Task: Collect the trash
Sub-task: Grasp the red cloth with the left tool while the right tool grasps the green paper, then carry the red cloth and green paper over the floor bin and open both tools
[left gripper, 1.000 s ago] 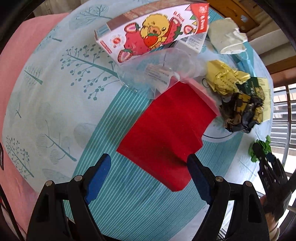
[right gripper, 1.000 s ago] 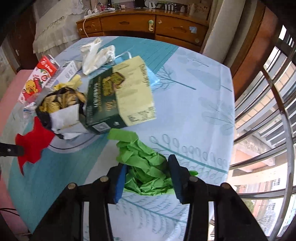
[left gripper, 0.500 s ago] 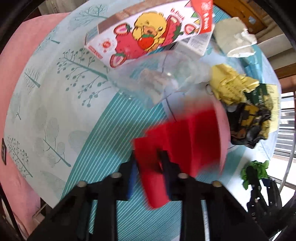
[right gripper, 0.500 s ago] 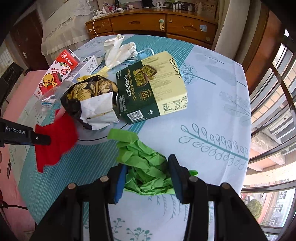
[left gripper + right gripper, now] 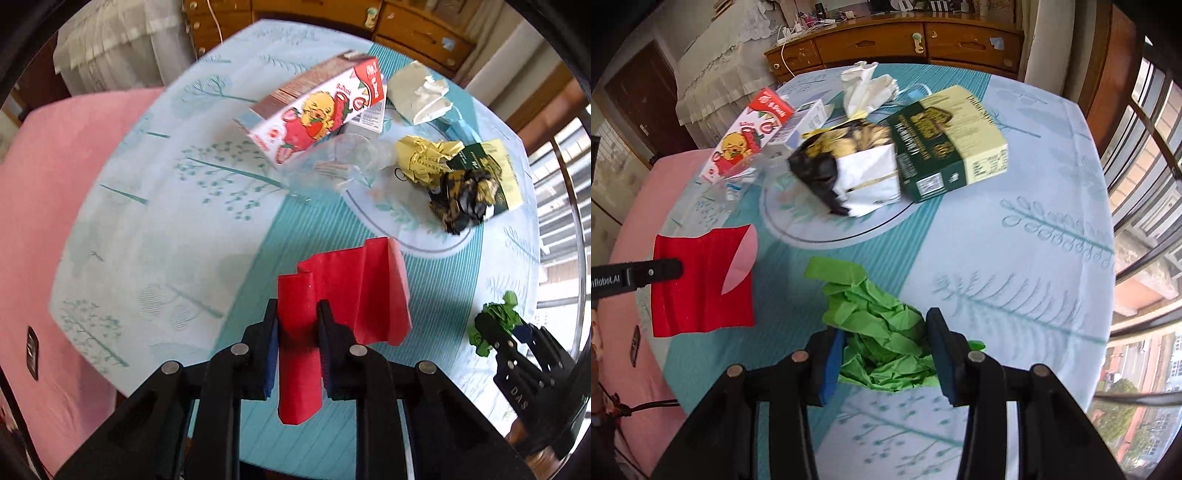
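I am looking over a table [image 5: 1034,229] strewn with trash, both grippers lying at its near side.

From the right wrist view, the crumpled paper [image 5: 882,332] between my right gripper [image 5: 886,362] fingers is lying at 6 o'clock; the flat sheet [image 5: 701,284] held by my left gripper [image 5: 297,336] is hanging at 9 o'clock, above the cloth. The wrapper [image 5: 849,173] is sitting at the centre, touching the box [image 5: 953,147] at 1 o'clock. The carton [image 5: 746,136] is lying at 10 o'clock, the crumpled bag [image 5: 864,88] behind at 12.
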